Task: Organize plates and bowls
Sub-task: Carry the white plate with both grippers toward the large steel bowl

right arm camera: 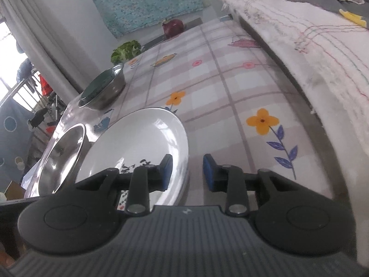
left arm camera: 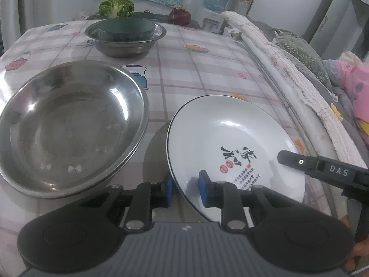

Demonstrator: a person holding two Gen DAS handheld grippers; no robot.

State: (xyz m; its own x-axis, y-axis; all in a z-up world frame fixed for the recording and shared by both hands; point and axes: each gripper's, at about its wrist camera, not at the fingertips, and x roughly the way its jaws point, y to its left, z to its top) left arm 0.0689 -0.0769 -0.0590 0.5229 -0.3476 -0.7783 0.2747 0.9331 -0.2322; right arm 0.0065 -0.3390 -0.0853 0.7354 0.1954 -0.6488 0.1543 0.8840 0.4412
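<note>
White plate [left arm camera: 230,138] with black calligraphy sits lower right of the left wrist view, on the checked cloth of the desk [left arm camera: 207,69], tilted, near edge raised. Left gripper [left arm camera: 185,190] straddles its near-left rim: one blue pad outside, one over the inner face; jaws narrow, but cannot tell if the pads actually press the rim. Right gripper [right arm camera: 188,173] at the plate's [right arm camera: 138,143] other edge in the right wrist view: left pad over the plate's inside, right pad clear over the cloth with a visible gap, so not clamped. Its black finger also pokes in from the right edge of the left view [left arm camera: 322,168].

Surroundings: large steel bowl [left arm camera: 69,124] just beside the plate, left of frame, close to the rim. Top centre, a smaller steel bowl [left arm camera: 125,39] holding a dark green bowl [left arm camera: 125,30]. Behind them lettuce [left arm camera: 116,8] and a dark red onion [left arm camera: 180,16]. Padded white rail [left arm camera: 288,87] runs along the desk's right side, bedding beyond.

Both grippers point downward from the near edge.
</note>
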